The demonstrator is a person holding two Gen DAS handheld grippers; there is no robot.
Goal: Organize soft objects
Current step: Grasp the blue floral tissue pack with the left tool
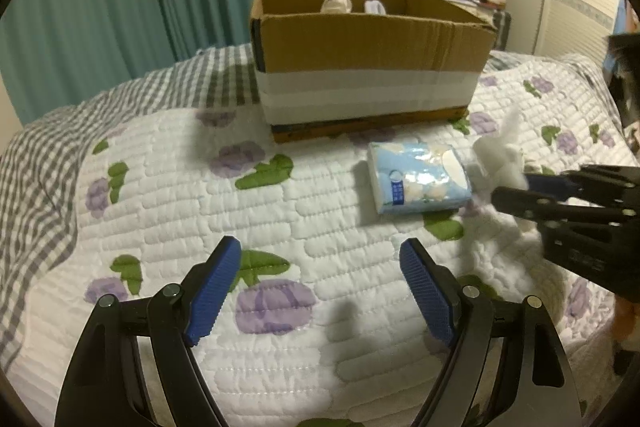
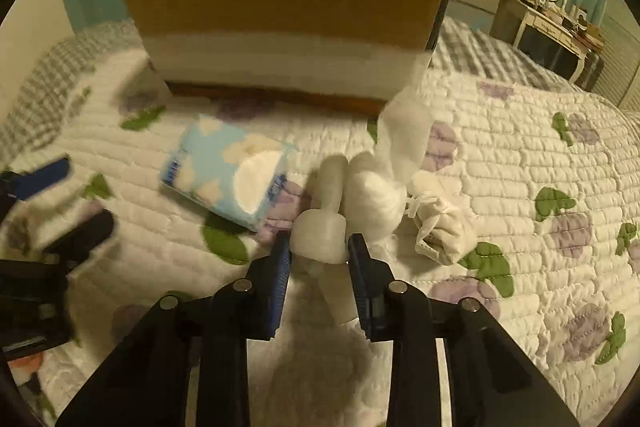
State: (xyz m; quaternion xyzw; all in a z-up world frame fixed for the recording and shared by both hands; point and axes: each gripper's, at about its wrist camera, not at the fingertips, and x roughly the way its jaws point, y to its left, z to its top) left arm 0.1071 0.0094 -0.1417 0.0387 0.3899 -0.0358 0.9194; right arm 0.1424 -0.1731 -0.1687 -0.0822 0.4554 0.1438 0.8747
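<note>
Ahead, right tongs (image 2: 319, 247) clamp white plush (image 2: 374, 197); left tongs (image 1: 320, 259) gape beside tissue pack (image 1: 418, 177).

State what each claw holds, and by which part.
The right claw grips the white plush toy by a stubby limb nearest the camera; which limb is unclear. The left claw is open, holding nothing.

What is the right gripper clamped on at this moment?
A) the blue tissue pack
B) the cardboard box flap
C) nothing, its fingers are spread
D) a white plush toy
D: the right gripper pinches the white plush toy, while the blue tissue pack lies on the quilt.
</note>
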